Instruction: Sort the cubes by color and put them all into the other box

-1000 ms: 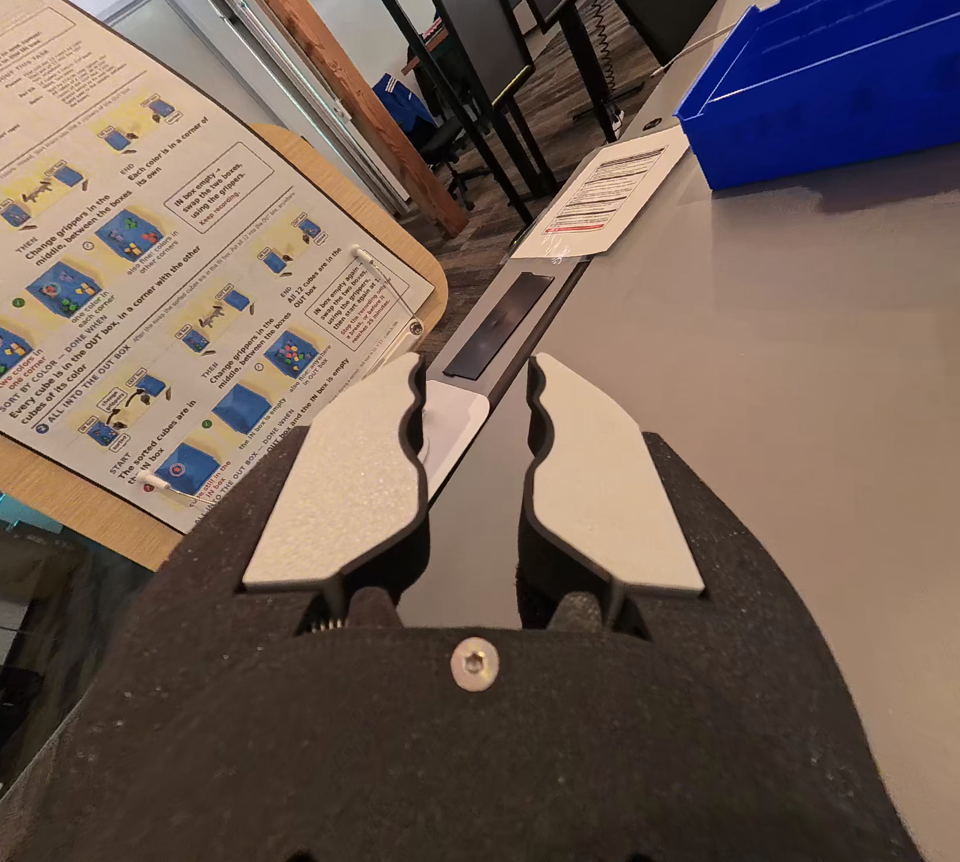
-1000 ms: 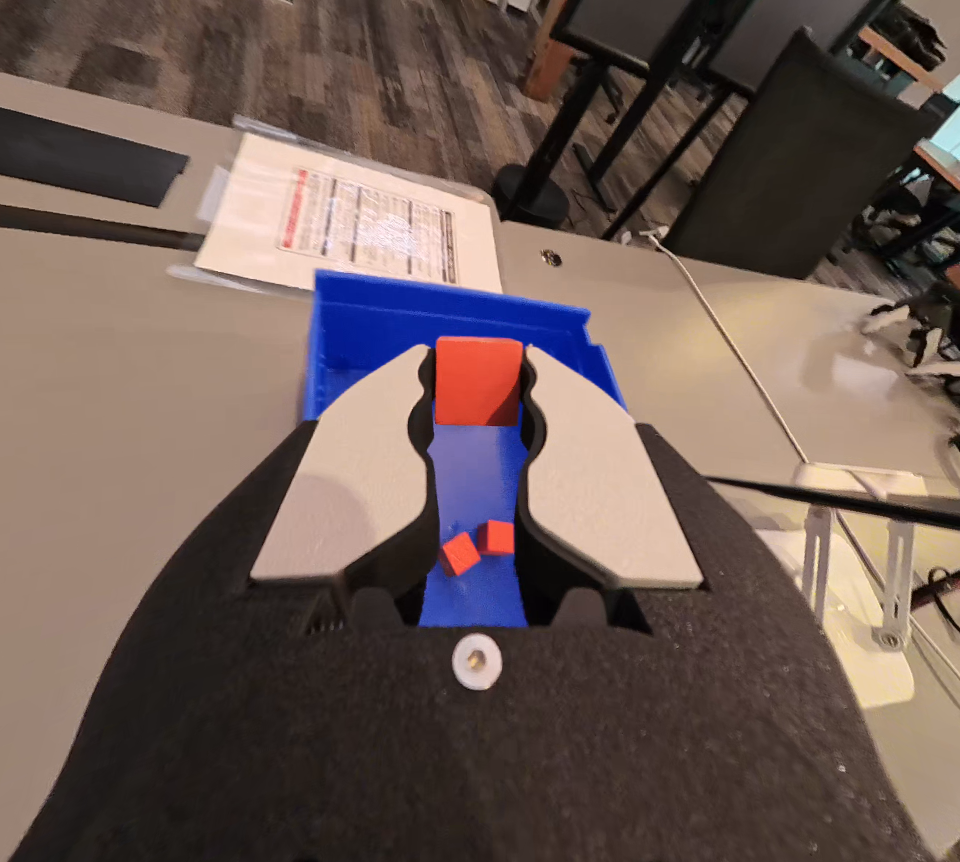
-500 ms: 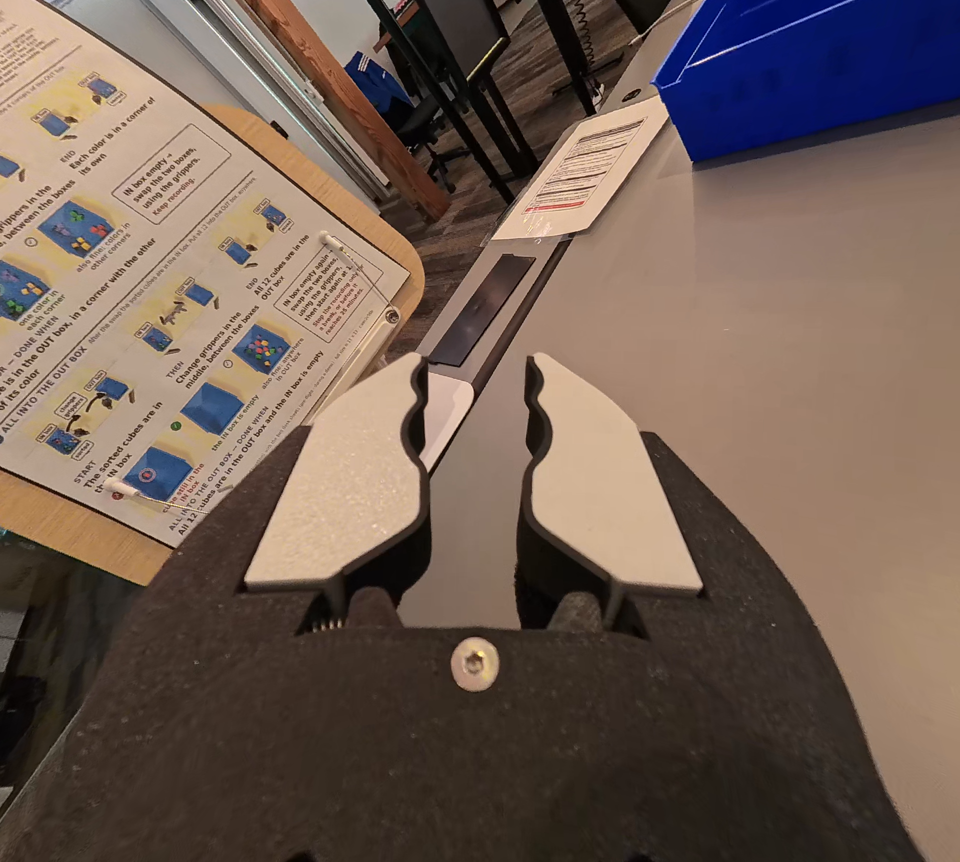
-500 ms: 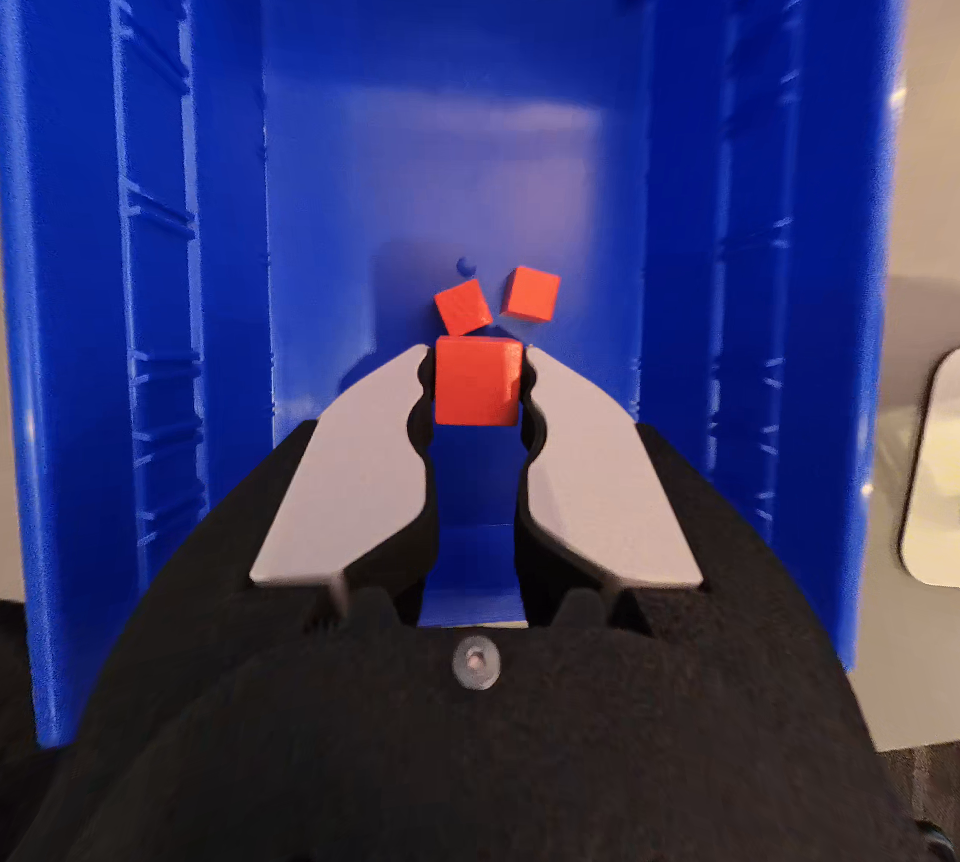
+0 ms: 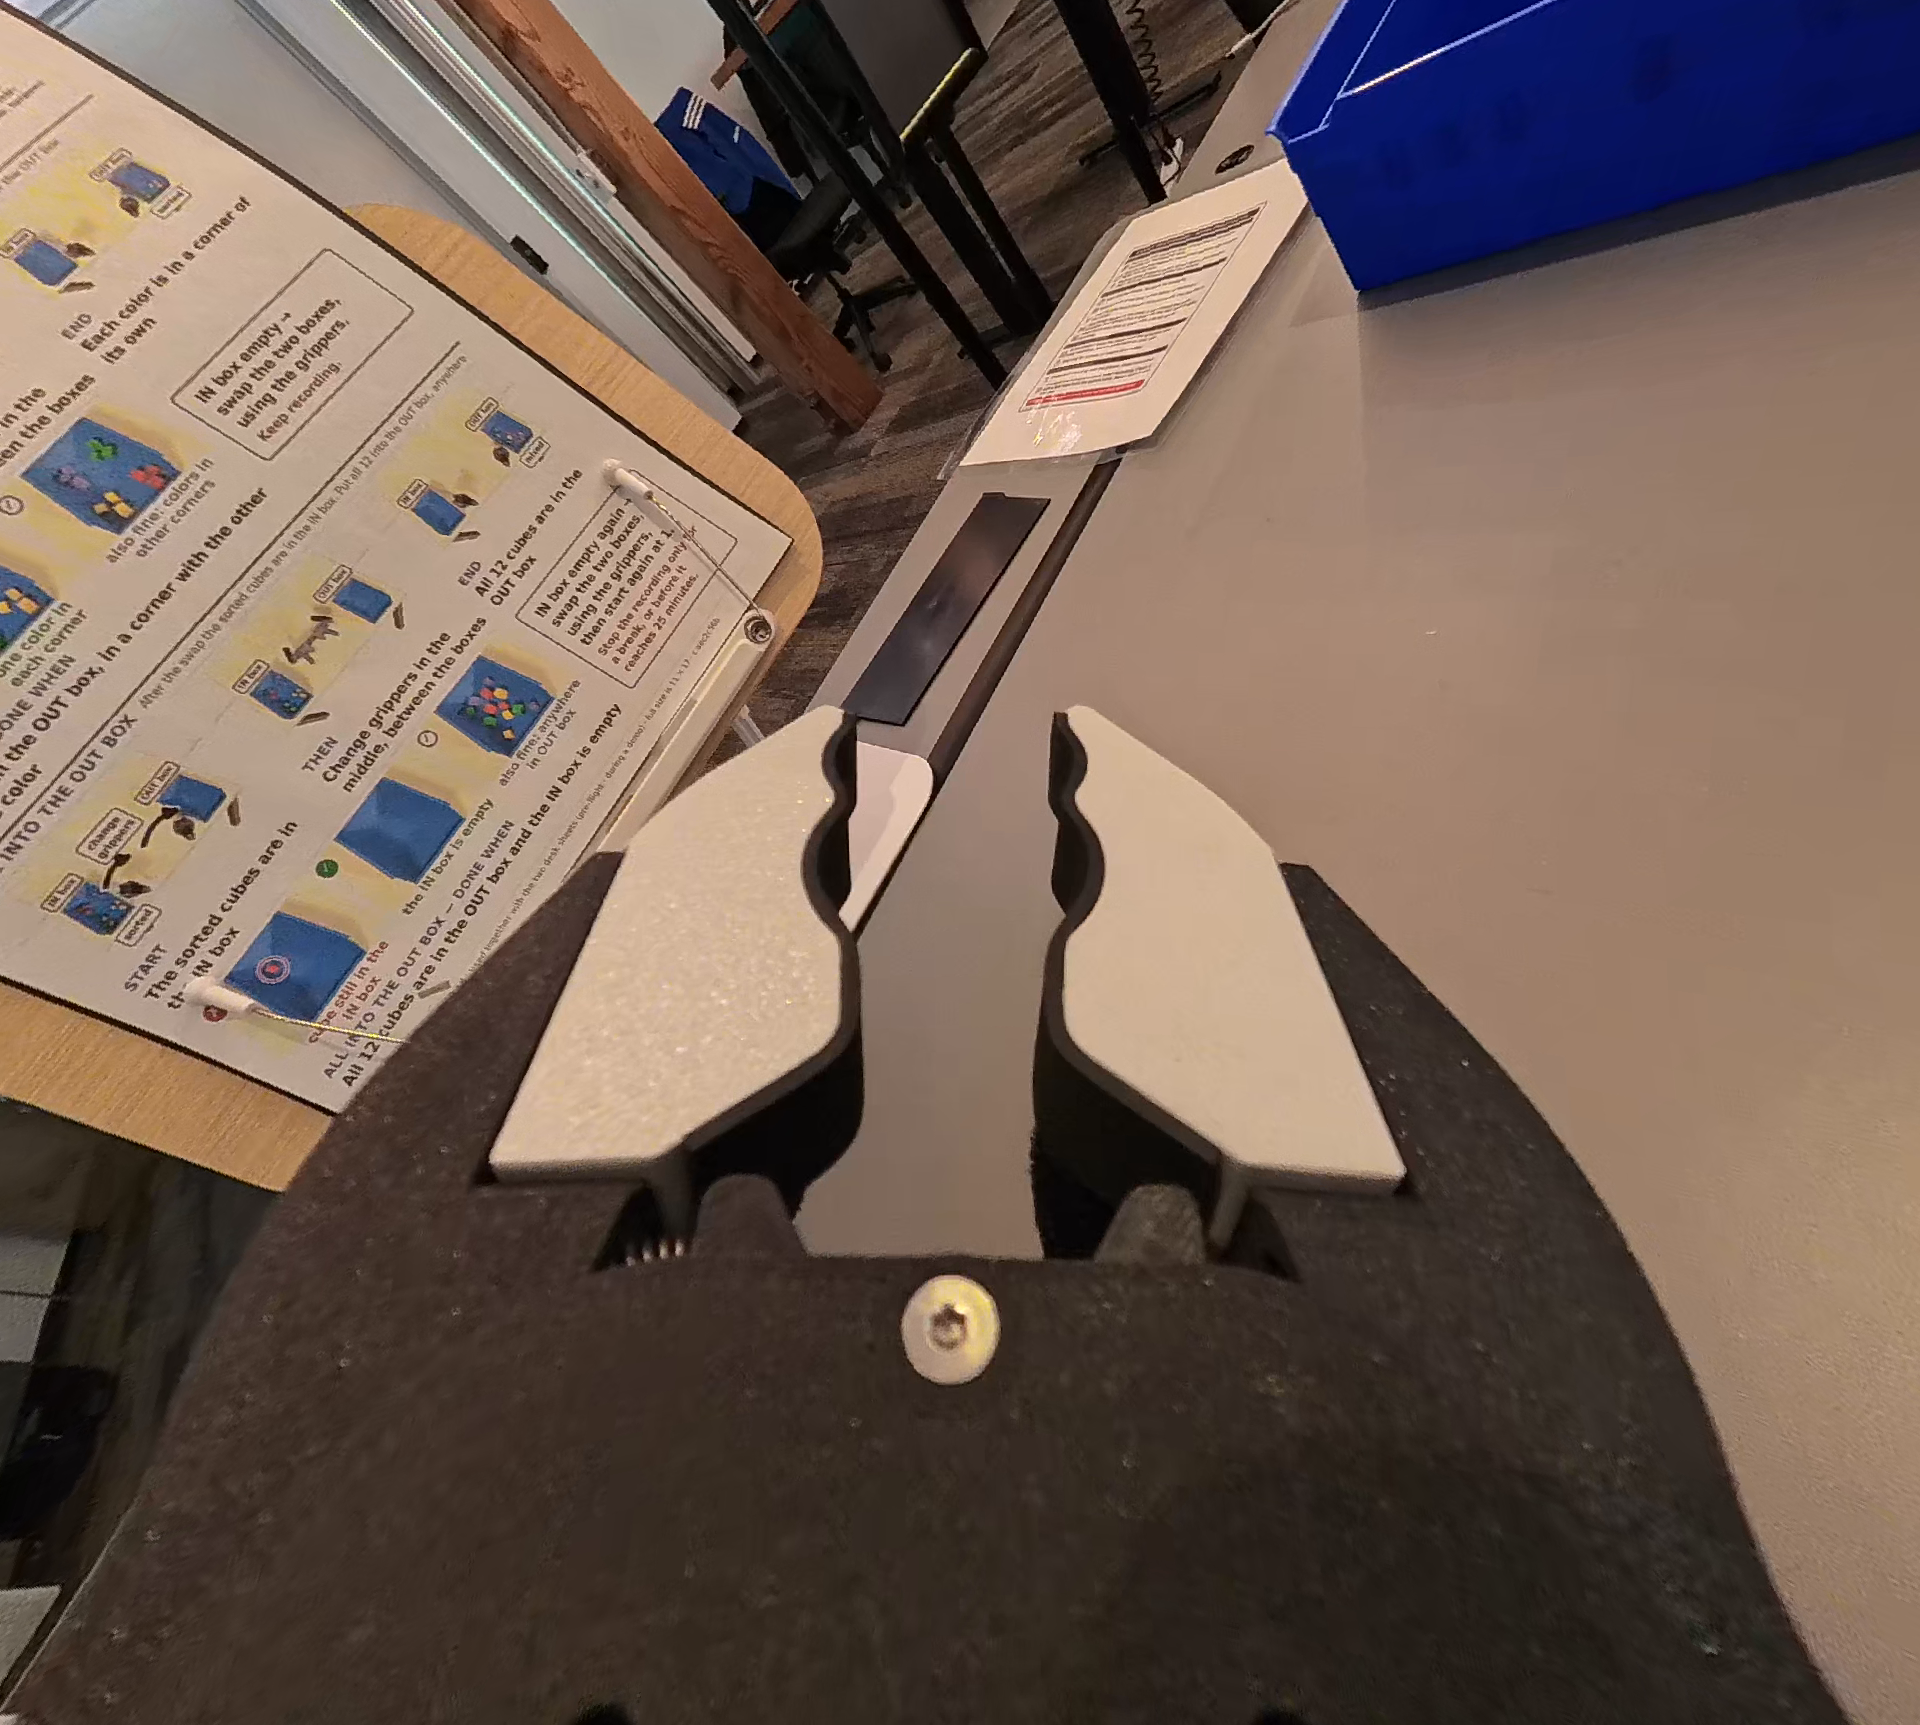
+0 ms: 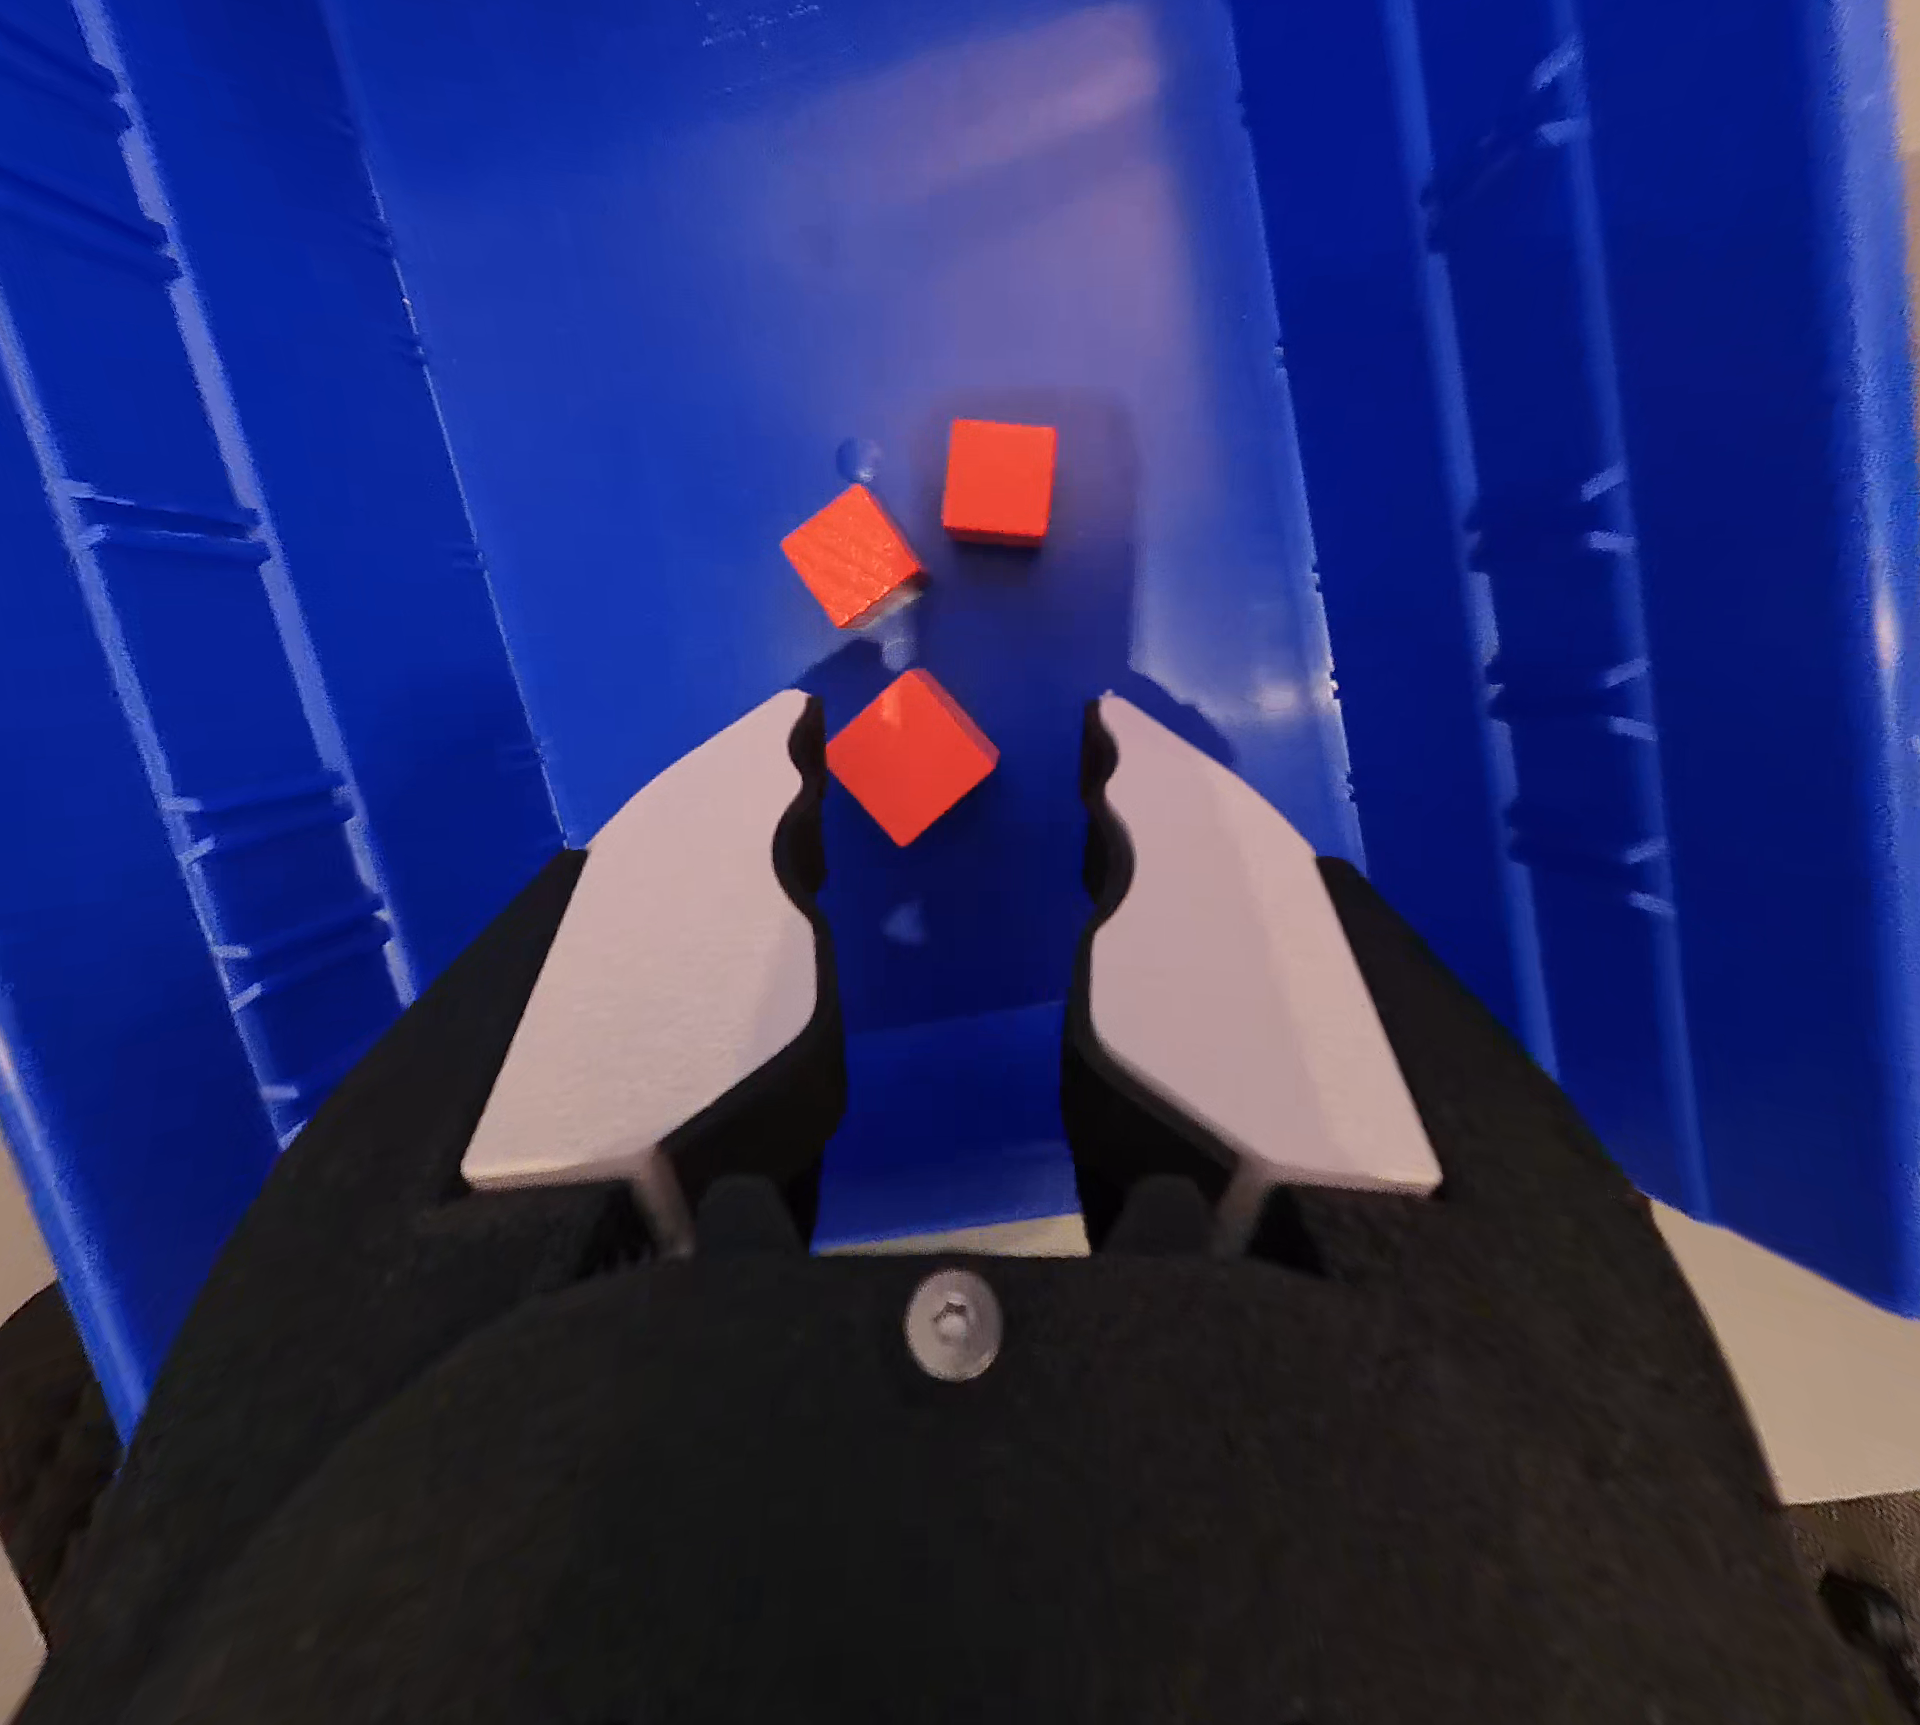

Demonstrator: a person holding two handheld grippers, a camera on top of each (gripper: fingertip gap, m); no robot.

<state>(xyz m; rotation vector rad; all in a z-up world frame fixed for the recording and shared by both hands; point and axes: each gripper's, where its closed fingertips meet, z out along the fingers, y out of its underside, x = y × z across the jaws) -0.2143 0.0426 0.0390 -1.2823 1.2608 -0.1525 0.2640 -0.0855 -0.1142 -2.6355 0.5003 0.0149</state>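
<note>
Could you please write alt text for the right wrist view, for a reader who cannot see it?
The open right gripper points down into a blue box, with a red cube loose between its fingertips. Two more red cubes lie just beyond, close together on the box floor.

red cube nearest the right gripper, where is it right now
In the right wrist view, that red cube lies loose in the blue box, between the open right gripper fingertips, just below two other red cubes.
</note>
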